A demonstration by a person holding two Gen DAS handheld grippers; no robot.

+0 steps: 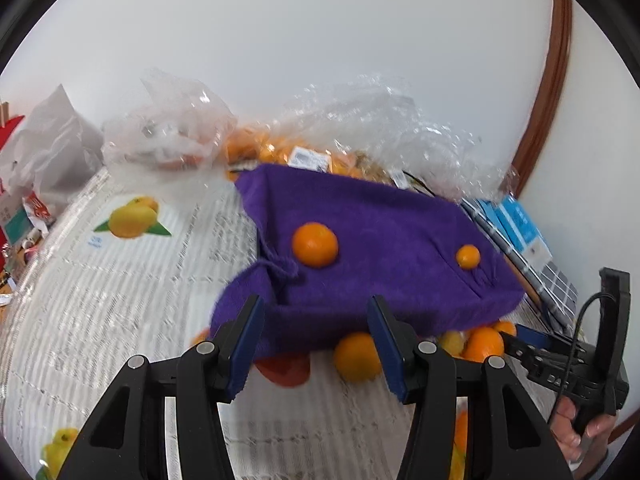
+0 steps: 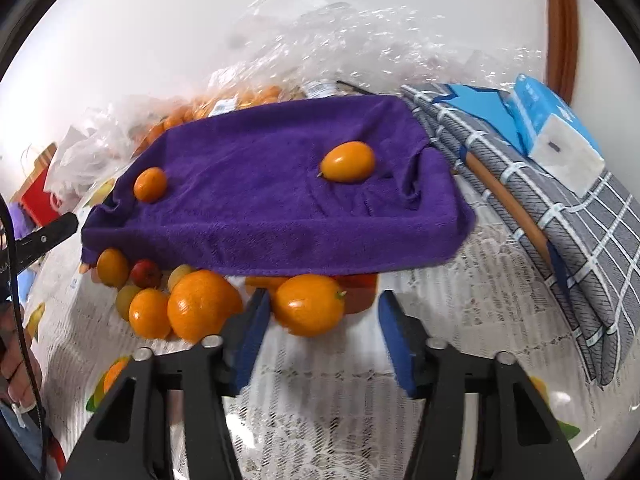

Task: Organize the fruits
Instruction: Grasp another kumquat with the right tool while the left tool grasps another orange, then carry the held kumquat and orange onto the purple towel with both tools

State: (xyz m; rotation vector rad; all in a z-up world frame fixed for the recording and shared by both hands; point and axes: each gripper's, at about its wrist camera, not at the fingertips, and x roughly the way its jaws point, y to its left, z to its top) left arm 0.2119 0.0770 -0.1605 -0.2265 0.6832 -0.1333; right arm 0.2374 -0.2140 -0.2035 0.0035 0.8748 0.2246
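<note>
The left gripper has its jaws apart with nothing between them, facing the near edge of the purple towel; the right gripper is likewise spread and empty, with an orange just ahead of the gap. The towel is draped over something unseen, and two small fruits sit loose on top of it. More fruit is heaped under its front edge on the lace cloth. A likely risk: a tug or bump on the towel could tip the top fruits off, since nothing hems them in; a nudge to the heap might send round fruit rolling away; a fingertip could push the near orange aside rather than straddle it.
</note>
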